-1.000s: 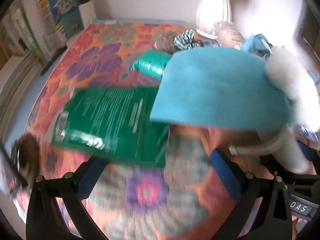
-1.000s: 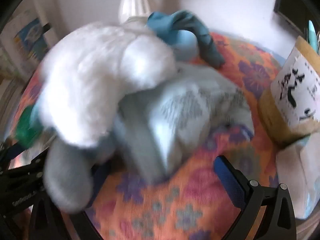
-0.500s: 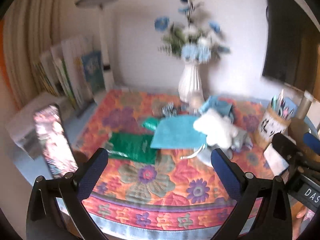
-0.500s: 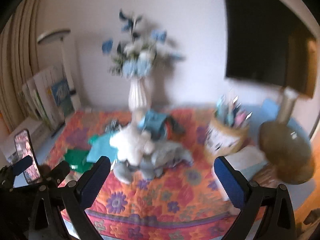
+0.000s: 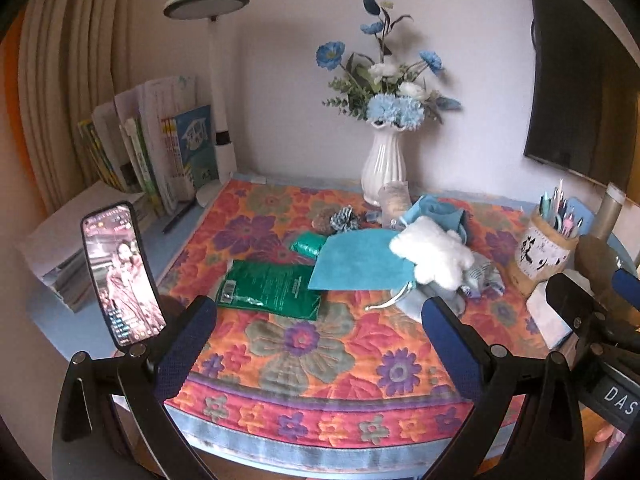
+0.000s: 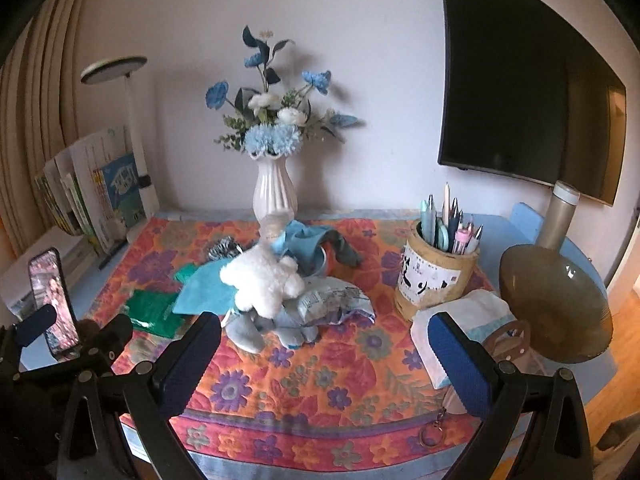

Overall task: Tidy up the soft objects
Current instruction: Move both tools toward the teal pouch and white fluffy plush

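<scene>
Nearest me, my left gripper [image 5: 318, 346] and right gripper [image 6: 324, 354] hang spread and empty. Beyond, mid-cloth, the white plush toy [image 6: 262, 280] tops a teal cloth [image 5: 356, 266]; it looks light and squashy, so I'd pinch its body.

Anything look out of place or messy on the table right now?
Yes: the soft things sit in an untidy heap mid-table, the white plush toy lying across the teal cloth and a crumpled grey wrapper. Nothing spilled.
</scene>
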